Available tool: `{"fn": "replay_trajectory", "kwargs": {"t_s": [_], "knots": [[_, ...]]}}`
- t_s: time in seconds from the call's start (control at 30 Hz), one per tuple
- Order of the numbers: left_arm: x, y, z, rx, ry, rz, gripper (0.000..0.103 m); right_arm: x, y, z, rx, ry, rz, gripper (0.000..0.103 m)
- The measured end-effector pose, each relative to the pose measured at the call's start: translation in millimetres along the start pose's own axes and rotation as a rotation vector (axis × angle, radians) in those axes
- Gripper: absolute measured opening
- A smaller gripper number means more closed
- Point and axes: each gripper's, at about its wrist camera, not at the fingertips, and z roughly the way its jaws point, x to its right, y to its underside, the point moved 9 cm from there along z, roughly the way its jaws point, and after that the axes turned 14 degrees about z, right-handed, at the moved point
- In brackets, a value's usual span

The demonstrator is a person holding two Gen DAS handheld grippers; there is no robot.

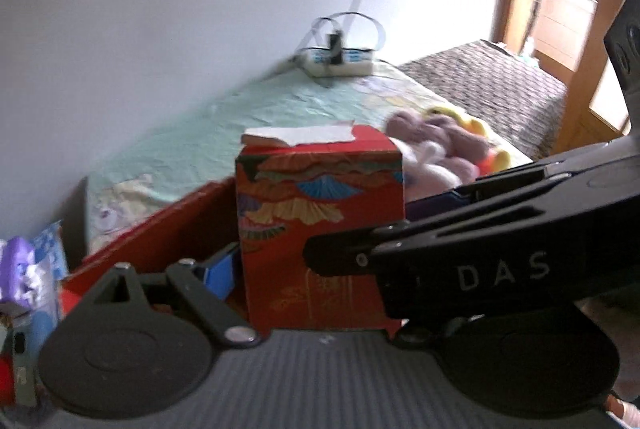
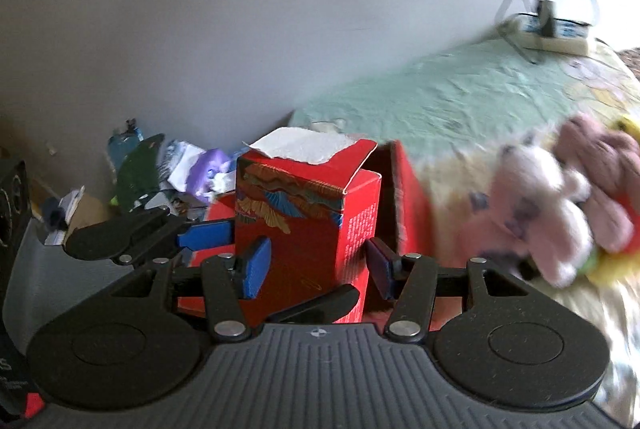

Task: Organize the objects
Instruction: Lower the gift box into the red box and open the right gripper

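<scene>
fig. two wrist views of the red box (image 1: 320, 189), which stood upright between both grippers, a torn white flap (image 2: 304, 145) on its top. the left gripper (image 1: 320, 253) pinched the red box: in the left view one blue pad (image 1: 218, 269) pressed its left face, while the other finger was hidden behind the black body of the right gripper (image 2: 318, 267), which crossed in from the right of the box. only the right view showed that second left finger, lying across the box's lower front. the right view also showed the right gripper's own two blue pads, one against each side of the box, pinching it. just behind the box, on its right, stood the wall of a larger open red container (image 2: 404, 189). beyond the box lay a green bedspread (image 1: 280, 109), with blurred plush toys (image 2: 536, 213) to the right of the box and a white power strip (image 1: 340, 63) far behind it by the wall. a wooden door frame (image 1: 592, 29) and a woven brown mat (image 1: 500, 81), far right of the box, appeared in the left view alone. the heap of packets (image 2: 200, 169) left of the box showed more fully in the right view.
</scene>
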Motion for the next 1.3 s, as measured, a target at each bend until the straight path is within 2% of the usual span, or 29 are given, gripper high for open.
{"fn": "replay_trajectory", "kwargs": {"t_s": [0.23, 0.43, 0.63, 0.83, 1.07, 1.27, 1.3], "knots": [[-58, 20, -2, -0.026, -0.066, -0.105, 0.083, -35, -5, 47, -0.083, -0.050, -0.076, 0.055], [-107, 47, 10, -0.077, -0.117, -0.187, 0.083, -56, 4, 98, -0.181, -0.096, -0.100, 0.053], [-141, 92, 41, -0.182, -0.126, -0.262, 0.083, -55, 23, 153, -0.326, -0.107, -0.065, 0.052], [-152, 130, 64, -0.260, -0.125, -0.306, 0.083, -51, 36, 188, -0.476, -0.111, -0.084, 0.052], [-152, 157, 86, -0.329, -0.118, -0.335, 0.083, -42, 51, 218, -0.623, -0.121, -0.151, 0.053], [-150, 159, 90, -0.332, -0.146, -0.310, 0.084, -32, 51, 238, -0.631, -0.119, -0.086, 0.055], [-151, 159, 89, -0.334, -0.151, -0.306, 0.084, -30, 51, 240, -0.627, -0.113, -0.080, 0.049]]}}
